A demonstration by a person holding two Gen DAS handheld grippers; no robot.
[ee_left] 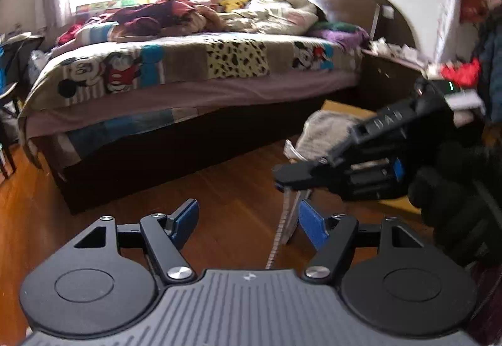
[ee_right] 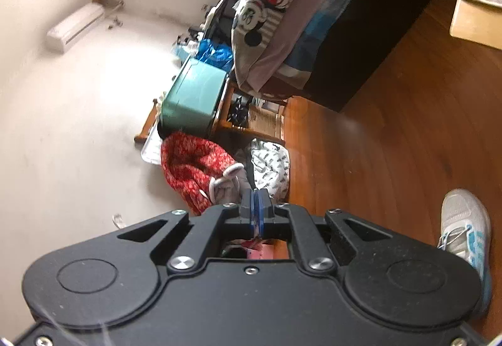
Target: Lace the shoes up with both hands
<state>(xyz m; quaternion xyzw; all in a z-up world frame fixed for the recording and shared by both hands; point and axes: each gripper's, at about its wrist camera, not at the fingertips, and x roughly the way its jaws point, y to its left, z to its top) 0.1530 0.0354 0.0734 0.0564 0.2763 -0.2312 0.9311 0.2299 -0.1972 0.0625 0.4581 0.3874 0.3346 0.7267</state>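
From the left wrist, the left gripper (ee_left: 248, 225) stood open and empty, and a shoelace (ee_left: 277, 236) hung straight down between its pads, touching neither. The right gripper (ee_left: 293, 176), just ahead and above, pinched the lace's top; closing off-line would likely have missed it.

From the right wrist, its pads were shut together. The shoe (ee_right: 467, 236) lay below-right, toe pointing away.
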